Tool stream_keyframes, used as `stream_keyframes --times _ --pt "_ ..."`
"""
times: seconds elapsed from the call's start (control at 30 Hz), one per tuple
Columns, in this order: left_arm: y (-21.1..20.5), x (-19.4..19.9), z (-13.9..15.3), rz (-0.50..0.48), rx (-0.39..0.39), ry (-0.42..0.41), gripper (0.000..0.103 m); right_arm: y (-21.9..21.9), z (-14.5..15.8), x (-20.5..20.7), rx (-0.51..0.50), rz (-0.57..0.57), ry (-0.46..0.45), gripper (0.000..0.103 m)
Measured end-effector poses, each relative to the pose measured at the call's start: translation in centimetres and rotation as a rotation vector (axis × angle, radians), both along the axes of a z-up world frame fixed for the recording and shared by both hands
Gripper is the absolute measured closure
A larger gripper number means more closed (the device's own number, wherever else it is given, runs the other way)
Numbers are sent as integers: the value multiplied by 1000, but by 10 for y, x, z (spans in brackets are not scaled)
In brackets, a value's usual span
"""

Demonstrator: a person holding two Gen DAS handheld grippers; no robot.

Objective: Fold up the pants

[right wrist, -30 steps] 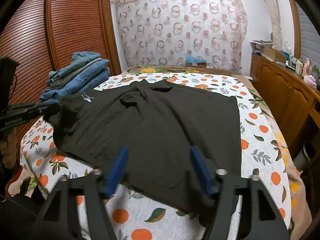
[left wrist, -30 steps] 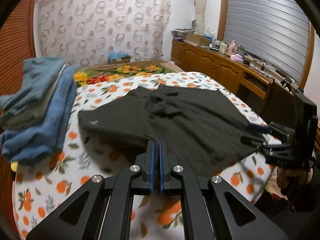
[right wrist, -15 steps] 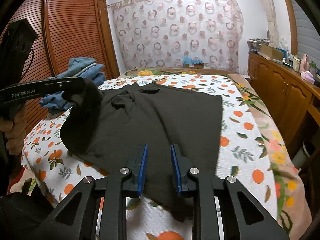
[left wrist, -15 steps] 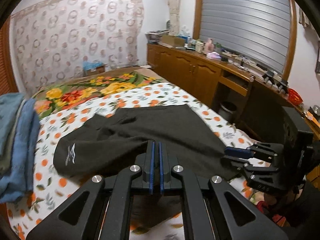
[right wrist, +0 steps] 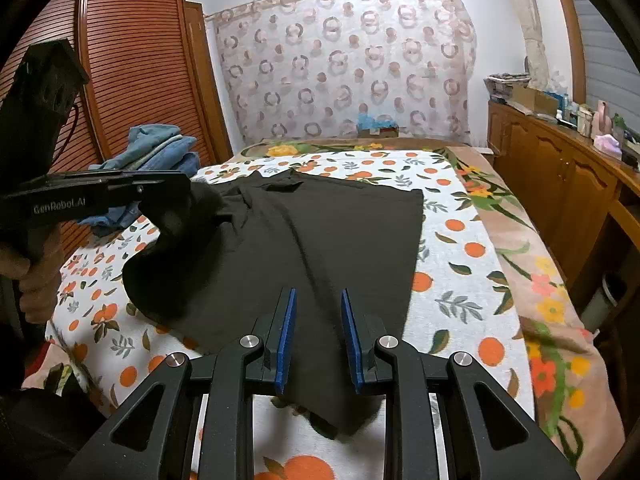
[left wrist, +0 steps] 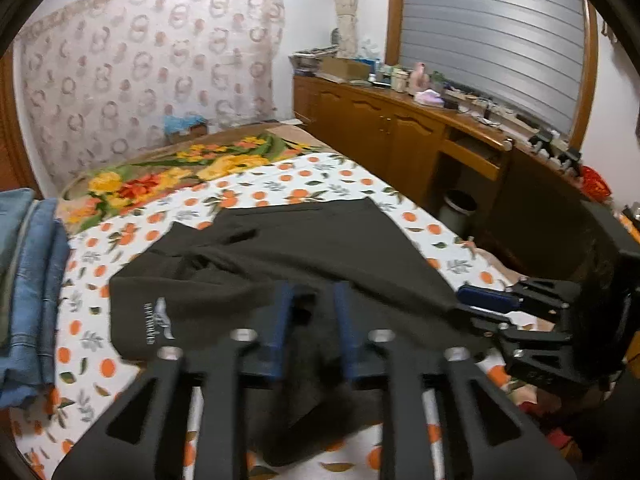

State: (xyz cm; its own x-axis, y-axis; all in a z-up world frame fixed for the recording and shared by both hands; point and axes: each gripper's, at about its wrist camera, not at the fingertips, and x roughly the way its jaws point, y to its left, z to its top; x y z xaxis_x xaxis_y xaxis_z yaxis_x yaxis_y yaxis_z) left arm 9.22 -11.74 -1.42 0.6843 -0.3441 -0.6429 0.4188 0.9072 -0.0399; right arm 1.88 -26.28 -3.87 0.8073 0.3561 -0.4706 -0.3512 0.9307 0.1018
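Note:
Black pants (right wrist: 320,240) lie on the orange-print bedsheet (right wrist: 460,264); they also show in the left wrist view (left wrist: 312,248), with a small white logo near their left edge. My left gripper (left wrist: 310,312) has its blue pads a little apart over the folded-over left part of the pants; in the right wrist view (right wrist: 176,192) it sits against a raised hump of the cloth. My right gripper (right wrist: 318,320) is open, low over the near edge of the pants, and holds nothing. It also shows in the left wrist view (left wrist: 480,304) at the pants' right edge.
A stack of folded blue jeans (left wrist: 28,280) lies at the left side of the bed, seen also in the right wrist view (right wrist: 156,152). A wooden cabinet (right wrist: 568,184) runs along the right side. A louvred wardrobe (right wrist: 132,72) stands at the left.
My left gripper, shut on the pants' left side, carried it up and rightward and has now opened. My right gripper closed in partway, then widened again. The pants' left side is folded over.

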Motion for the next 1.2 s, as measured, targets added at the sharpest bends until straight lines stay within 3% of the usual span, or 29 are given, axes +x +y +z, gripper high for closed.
stream_keyframes --times 0.03,0.1,0.17,0.23,0.53,0.8,1.0,1.03,1.07,1.2 --pt "4 0 -1 8 -2 -8 58 1 1 0 2 3 0 79" --pt "13 0 -3 34 3 -9 57 5 1 0 5 11 -1 79" --pt "21 -1 -5 47 -3 -8 33 6 3 2 7 22 -3 79" --pt "32 -4 -6 62 -23 -22 26 8 3 5 7 29 -4 79" --pt "59 -8 -26 130 11 4 26 29 -2 29 5 86 25 79" --pt "68 -11 -46 139 34 52 26 47 -13 61 -40 122 129 79" --pt "72 -10 -58 141 32 88 26 58 -11 66 -81 128 147 79" --pt "73 -10 -59 142 30 90 26 62 -9 65 -86 135 145 81" --pt "73 -10 -59 143 28 91 26 62 -6 63 -90 134 132 93" --pt "75 -14 -56 144 14 83 26 53 16 50 -49 126 51 97"
